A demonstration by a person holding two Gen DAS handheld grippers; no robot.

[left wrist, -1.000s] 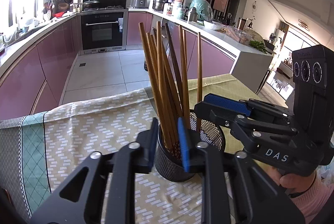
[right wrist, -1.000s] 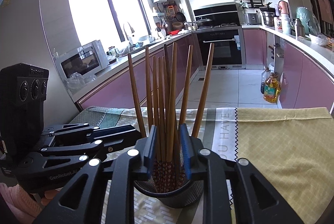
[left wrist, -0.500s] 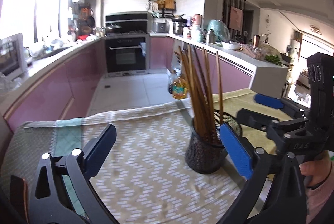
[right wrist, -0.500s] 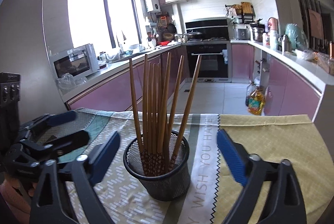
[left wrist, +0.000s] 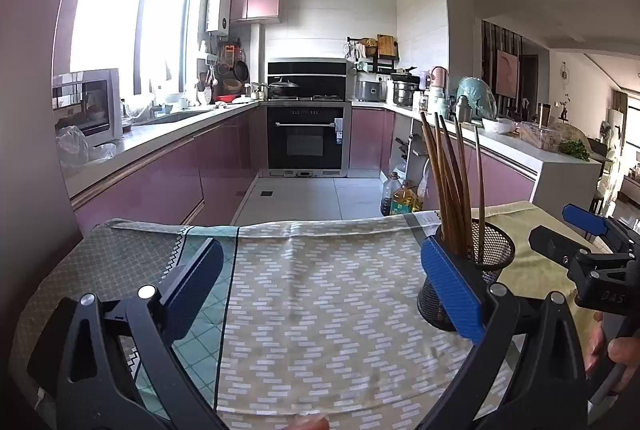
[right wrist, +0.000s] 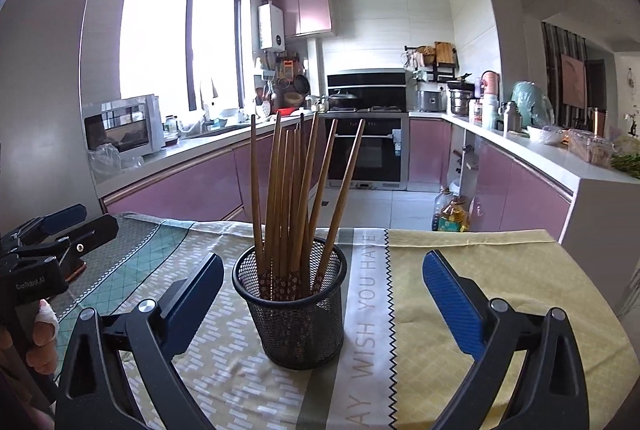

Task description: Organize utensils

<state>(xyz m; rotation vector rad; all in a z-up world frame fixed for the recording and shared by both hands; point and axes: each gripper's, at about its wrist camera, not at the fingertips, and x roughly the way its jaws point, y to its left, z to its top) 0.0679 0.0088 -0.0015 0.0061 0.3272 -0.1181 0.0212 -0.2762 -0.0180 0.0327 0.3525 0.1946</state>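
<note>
Chopsticks (right wrist: 298, 197) upright in mesh cup (right wrist: 294, 314) (mid-cloth, open space around).

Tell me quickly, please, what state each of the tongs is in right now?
Left tongs: open wide, holding nothing; the mesh holder of chopsticks sits behind the right-hand finger.
Right tongs: open wide, holding nothing; the holder stands untouched between the fingers.

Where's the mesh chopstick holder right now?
Right wrist view: the mesh holder stands upright on the tablecloth, between the open right gripper fingers, nearer the left one, touching neither.
</note>
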